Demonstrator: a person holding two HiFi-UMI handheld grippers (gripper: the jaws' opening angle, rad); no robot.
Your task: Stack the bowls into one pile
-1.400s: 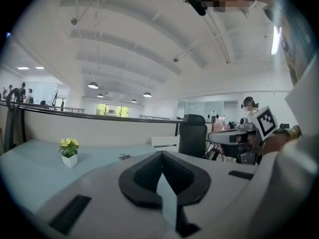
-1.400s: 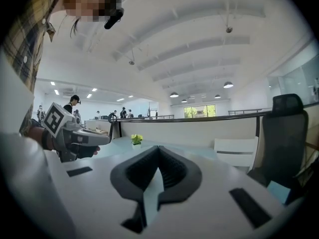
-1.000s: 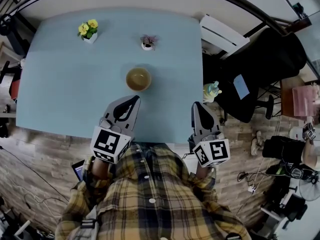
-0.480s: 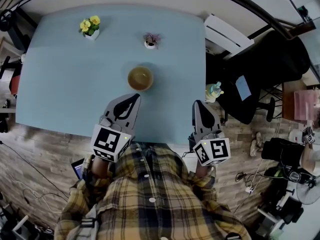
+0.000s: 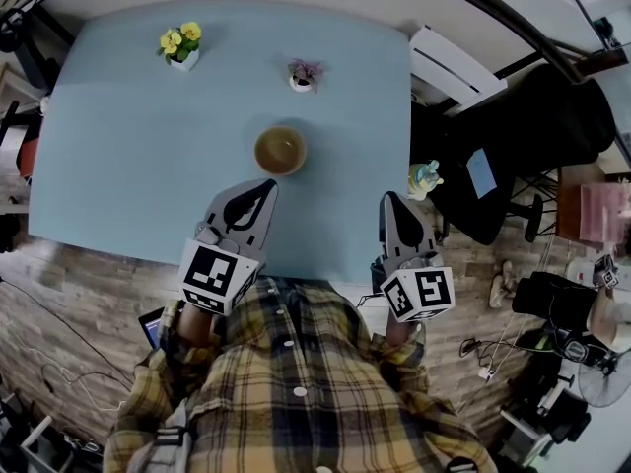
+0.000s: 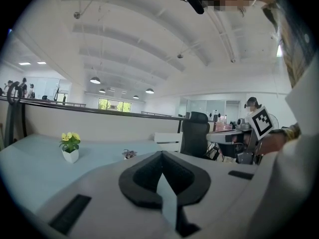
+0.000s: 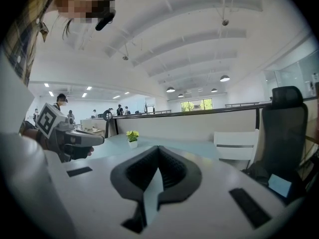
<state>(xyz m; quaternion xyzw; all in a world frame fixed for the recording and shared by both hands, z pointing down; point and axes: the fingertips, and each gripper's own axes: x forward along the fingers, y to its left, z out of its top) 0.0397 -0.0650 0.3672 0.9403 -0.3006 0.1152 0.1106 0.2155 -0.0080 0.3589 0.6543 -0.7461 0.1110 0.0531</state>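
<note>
A tan bowl [image 5: 281, 151] stands on the light blue table [image 5: 128, 156], near its middle; it may be a pile of bowls, I cannot tell. My left gripper [image 5: 266, 187] hovers over the table's near edge just short of the bowl, shut and empty. My right gripper [image 5: 387, 200] is shut and empty too, at the table's near right corner. In the left gripper view the left gripper [image 6: 160, 156] has its jaws closed together and hides the bowl. The right gripper [image 7: 158, 151] looks the same in its own view.
A yellow flower pot [image 5: 178, 46] sits at the far left of the table and a small purple plant pot [image 5: 303, 74] at the far middle. A black office chair [image 5: 513, 156] and a white bench [image 5: 454, 57] stand to the right. Cables and gear litter the floor.
The head view has shifted slightly, so the table and bowl sit a little to the right and higher in the picture. Both grippers stay where they were, shut.
</note>
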